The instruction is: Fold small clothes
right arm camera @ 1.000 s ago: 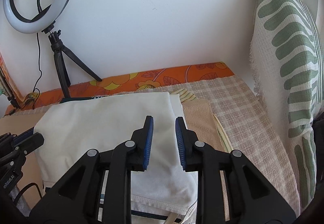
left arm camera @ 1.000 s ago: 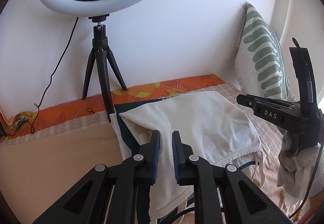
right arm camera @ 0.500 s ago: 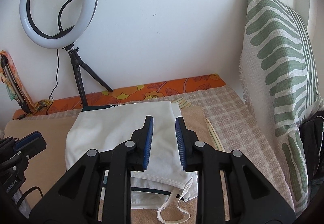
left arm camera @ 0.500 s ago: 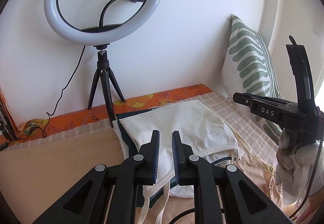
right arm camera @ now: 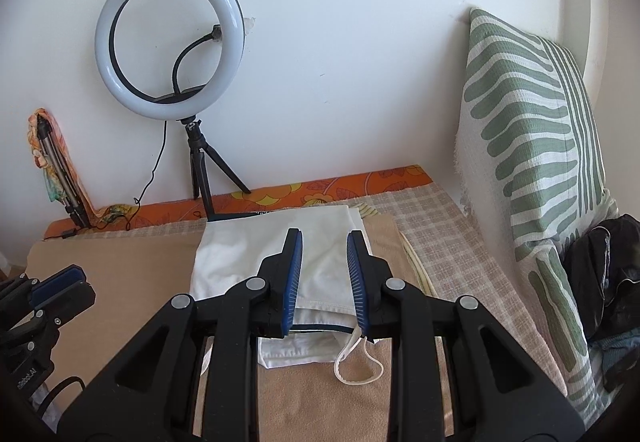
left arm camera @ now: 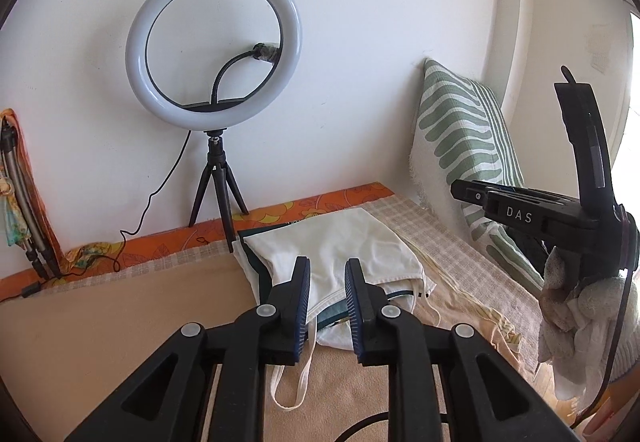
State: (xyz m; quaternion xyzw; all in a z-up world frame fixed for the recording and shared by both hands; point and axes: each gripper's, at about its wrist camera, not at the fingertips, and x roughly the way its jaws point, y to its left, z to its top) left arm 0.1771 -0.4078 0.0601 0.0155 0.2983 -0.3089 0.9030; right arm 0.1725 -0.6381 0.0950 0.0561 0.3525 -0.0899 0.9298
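Note:
A folded cream-white garment (left arm camera: 340,246) with thin straps and dark trim lies on the tan blanket (left arm camera: 120,322); it also shows in the right wrist view (right arm camera: 320,242). One strap loop (right arm camera: 360,366) trails toward me. My left gripper (left arm camera: 327,266) is open and empty, raised above and in front of the garment. My right gripper (right arm camera: 323,236) is open and empty, also above its near edge. The right gripper shows at the right of the left wrist view (left arm camera: 520,210), and the left gripper shows at the lower left of the right wrist view (right arm camera: 60,286).
A ring light on a black tripod (left arm camera: 216,170) stands against the white wall behind the garment. A green-striped pillow (right arm camera: 540,146) leans at the right. An orange floral cloth (left arm camera: 320,202) and checked cover (right arm camera: 448,242) edge the bed. Dark clothes (right arm camera: 608,274) lie far right.
Both grippers have pulled back and upward from the garment, which now looks smaller and lies untouched. Their jaws stand a little wider than before.

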